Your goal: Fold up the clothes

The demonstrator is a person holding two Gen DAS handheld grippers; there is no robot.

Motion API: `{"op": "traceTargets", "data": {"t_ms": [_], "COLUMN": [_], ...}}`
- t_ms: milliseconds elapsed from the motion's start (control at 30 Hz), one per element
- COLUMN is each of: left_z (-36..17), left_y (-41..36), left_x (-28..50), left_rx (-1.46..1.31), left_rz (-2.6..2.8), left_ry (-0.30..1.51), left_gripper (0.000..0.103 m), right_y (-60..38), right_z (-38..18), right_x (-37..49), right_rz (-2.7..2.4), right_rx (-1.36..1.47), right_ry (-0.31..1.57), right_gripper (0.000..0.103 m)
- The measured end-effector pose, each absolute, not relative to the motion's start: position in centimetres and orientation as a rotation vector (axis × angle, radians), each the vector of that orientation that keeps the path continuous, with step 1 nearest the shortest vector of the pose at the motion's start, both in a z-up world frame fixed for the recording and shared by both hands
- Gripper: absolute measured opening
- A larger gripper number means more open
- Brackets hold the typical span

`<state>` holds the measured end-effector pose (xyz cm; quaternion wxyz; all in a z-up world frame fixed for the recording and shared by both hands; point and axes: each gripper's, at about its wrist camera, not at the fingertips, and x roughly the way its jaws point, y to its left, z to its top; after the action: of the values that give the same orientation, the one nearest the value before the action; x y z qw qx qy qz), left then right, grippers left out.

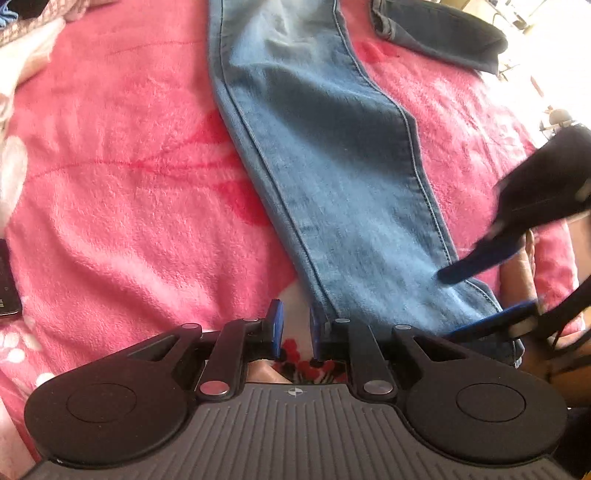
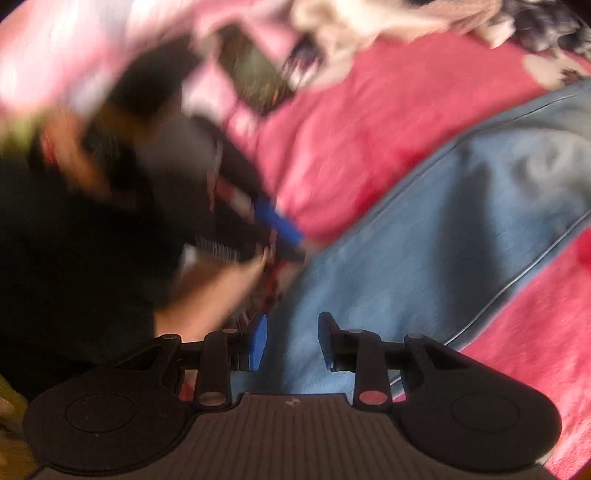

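Light blue jeans lie flat on a pink blanket, one leg running from the top centre down to the lower right. My left gripper is open at the leg's left edge near the hem, with only blanket between its fingers. My right gripper comes in from the right, open, with its blue fingers spread over the hem's right side. The right wrist view is blurred: the right gripper is open above the denim, and the left gripper's blue fingers show ahead of it.
A dark garment lies at the top right of the blanket. A heap of pale clothes sits at the top left. A dark phone rests at the left edge. A person's hand holds the left gripper.
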<state>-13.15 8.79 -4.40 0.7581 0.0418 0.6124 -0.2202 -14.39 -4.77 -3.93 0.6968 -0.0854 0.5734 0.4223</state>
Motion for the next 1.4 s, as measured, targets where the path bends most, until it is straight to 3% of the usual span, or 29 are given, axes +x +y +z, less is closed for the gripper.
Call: {"op": "traceTargets", "data": {"t_ms": [400, 767, 867, 933, 1133, 1233, 1300, 1400], "left_z": [-4.5, -4.8, -4.6, -4.6, -4.4, -4.4, -4.5, -4.3], "left_y": [8.7, 8.6, 8.8, 8.9, 8.9, 8.7, 8.6, 8.5], "left_x": [-13.2, -13.4, -13.5, -13.4, -13.0, -13.0, -13.1, -13.2], "left_rx": [0.110, 0.111, 0.117, 0.114, 0.098, 0.108, 0.120, 0.153], "left_rz": [-0.446, -0.455, -0.449, -0.446, -0.440, -0.445, -0.446, -0.438], "left_ry": [1.320, 1.320, 1.314, 1.308, 1.303, 1.302, 1.299, 1.287], "left_gripper": [0.015, 0.016, 0.016, 0.016, 0.016, 0.016, 0.016, 0.016], "right_y": [0.0, 1.3, 1.6, 1.4, -1.5, -1.1, -0.3, -0.1], "right_z": [-7.3, -9.8, -10.4, -10.0, -5.3, -5.5, -6.5, -7.2], "right_x": [-23.8, -27.8, -28.9, -28.3, -23.5, -24.1, -25.9, -28.0], "right_rz": [1.170, 1.232, 1.246, 1.221, 1.301, 1.326, 1.356, 1.418], "right_rx": [-0.580, -0.838, -0.908, -0.857, -0.332, -0.391, -0.511, -0.550], "right_ry": [1.281, 1.138, 1.096, 1.111, 1.231, 1.202, 1.186, 1.247], "right_gripper": [0.030, 0.042, 0.031, 0.013, 0.014, 0.015, 0.025, 0.026]}}
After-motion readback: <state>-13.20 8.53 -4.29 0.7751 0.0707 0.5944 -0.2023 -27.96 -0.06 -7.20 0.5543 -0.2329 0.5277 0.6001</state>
